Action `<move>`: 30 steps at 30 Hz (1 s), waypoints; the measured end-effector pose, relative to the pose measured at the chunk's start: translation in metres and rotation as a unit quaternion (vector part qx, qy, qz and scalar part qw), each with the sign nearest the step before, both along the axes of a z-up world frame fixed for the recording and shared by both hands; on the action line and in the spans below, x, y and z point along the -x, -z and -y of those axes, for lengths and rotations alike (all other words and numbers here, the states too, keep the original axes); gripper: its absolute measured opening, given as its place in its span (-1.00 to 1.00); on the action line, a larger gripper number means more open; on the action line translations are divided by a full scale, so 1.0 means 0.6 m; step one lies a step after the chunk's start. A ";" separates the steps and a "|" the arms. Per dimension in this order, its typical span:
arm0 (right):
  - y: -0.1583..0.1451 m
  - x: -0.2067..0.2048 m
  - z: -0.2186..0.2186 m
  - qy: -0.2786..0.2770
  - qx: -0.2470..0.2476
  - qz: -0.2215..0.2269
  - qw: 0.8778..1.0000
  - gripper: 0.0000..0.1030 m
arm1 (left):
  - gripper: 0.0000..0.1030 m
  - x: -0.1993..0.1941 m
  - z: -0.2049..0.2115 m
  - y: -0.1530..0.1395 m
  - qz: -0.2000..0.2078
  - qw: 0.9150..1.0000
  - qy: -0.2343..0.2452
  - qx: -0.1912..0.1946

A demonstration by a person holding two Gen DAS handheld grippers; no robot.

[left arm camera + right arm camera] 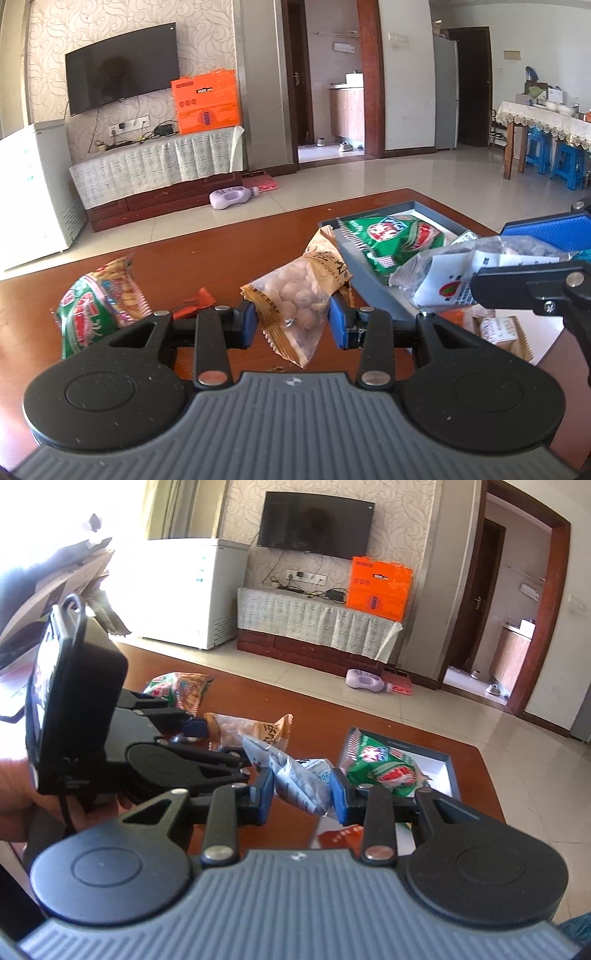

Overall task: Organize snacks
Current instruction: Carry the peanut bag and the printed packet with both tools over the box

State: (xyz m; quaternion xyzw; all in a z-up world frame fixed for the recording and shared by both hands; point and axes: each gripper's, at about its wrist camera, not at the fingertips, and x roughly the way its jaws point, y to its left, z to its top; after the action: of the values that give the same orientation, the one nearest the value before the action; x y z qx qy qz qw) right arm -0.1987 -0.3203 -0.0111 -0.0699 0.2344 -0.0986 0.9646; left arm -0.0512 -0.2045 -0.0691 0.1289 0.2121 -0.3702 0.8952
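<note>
My left gripper (pixel 291 321) is shut on a tan bag of round nuts (pixel 299 295) and holds it above the brown table (pixel 221 258). My right gripper (pixel 301 794) is shut on a clear grey-blue snack bag (pixel 295 779), held just left of the grey tray (pixel 443 771). That bag also shows at the right of the left wrist view (pixel 461 273). A green snack bag (pixel 391 236) lies in the tray (pixel 365 273); it shows in the right wrist view too (pixel 384 768). Another green and orange bag (pixel 96 306) lies on the table at the left.
A small orange packet (pixel 192 302) lies behind the left fingers. A beige packet (pixel 502 332) lies on white paper at the right. A red packet (pixel 340 838) lies under the right gripper. The table's far edge (pixel 258 218) drops to a tiled floor.
</note>
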 end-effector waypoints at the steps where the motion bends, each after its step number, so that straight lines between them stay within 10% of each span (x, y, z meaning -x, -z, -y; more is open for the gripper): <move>1: 0.000 0.003 0.004 0.003 -0.001 0.000 1.000 -0.30 | -0.13 0.002 0.003 0.001 0.000 1.000 0.002 -0.001; 30: -0.003 0.055 0.083 0.085 -0.026 0.018 0.996 -0.31 | -0.13 0.026 0.149 0.026 -0.018 0.997 0.069 0.002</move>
State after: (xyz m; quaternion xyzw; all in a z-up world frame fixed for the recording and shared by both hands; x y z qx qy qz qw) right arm -0.2314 -0.3699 -0.0095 -0.0227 0.2250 -0.1754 0.9582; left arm -0.0670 -0.2941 -0.0844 0.1348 0.2183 -0.4340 0.8636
